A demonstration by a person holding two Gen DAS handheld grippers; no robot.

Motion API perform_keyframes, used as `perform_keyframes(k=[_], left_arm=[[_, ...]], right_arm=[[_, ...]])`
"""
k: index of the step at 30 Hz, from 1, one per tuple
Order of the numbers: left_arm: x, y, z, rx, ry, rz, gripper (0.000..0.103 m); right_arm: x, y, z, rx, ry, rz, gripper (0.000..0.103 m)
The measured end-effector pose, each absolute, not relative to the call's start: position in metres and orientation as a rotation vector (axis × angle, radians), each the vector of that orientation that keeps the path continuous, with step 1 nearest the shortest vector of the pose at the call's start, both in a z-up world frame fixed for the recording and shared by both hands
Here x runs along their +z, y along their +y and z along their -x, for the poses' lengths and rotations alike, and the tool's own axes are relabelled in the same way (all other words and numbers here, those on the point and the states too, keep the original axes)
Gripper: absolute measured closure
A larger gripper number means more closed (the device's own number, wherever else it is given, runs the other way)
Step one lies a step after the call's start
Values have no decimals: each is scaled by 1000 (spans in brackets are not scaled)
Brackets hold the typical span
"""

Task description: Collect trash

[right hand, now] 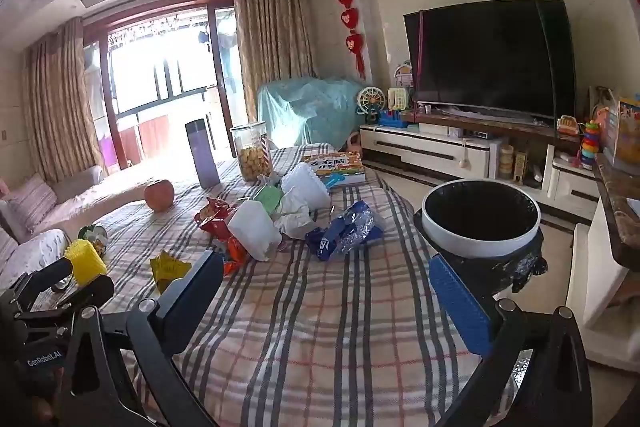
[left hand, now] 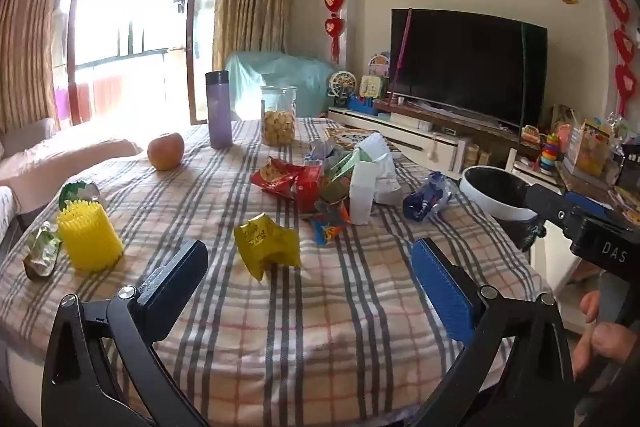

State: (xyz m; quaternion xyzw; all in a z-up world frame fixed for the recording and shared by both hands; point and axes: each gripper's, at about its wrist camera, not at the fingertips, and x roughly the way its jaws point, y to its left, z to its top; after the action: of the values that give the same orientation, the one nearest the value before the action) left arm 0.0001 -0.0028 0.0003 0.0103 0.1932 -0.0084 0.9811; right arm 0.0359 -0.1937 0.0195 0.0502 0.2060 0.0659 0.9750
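Trash lies on the plaid tablecloth (left hand: 280, 327): a yellow wrapper (left hand: 267, 242) nearest my left gripper, a pile of red wrappers (left hand: 286, 175), a white carton (left hand: 362, 193) and crumpled paper, and a blue plastic wrapper (left hand: 425, 195). A white-rimmed bin with a black liner (right hand: 480, 219) stands off the table's right edge. My left gripper (left hand: 310, 271) is open and empty, just short of the yellow wrapper. My right gripper (right hand: 328, 287) is open and empty, near the blue wrapper (right hand: 344, 229) and left of the bin.
An apple (left hand: 165, 155), a purple flask (left hand: 218, 110), a cookie jar (left hand: 279, 115), a yellow ribbed object (left hand: 89, 239) and small green packets (left hand: 42, 254) sit on the table. A book (right hand: 334, 165) lies at the far edge. A TV stand (right hand: 460, 155) is to the right.
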Motion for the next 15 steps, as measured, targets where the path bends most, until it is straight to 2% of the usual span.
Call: perform_keyframes(k=[15], left_arm=[[4,2,9,-32,409,29,0]], right_arm=[[17,-194,-28,145,460,-101,0]])
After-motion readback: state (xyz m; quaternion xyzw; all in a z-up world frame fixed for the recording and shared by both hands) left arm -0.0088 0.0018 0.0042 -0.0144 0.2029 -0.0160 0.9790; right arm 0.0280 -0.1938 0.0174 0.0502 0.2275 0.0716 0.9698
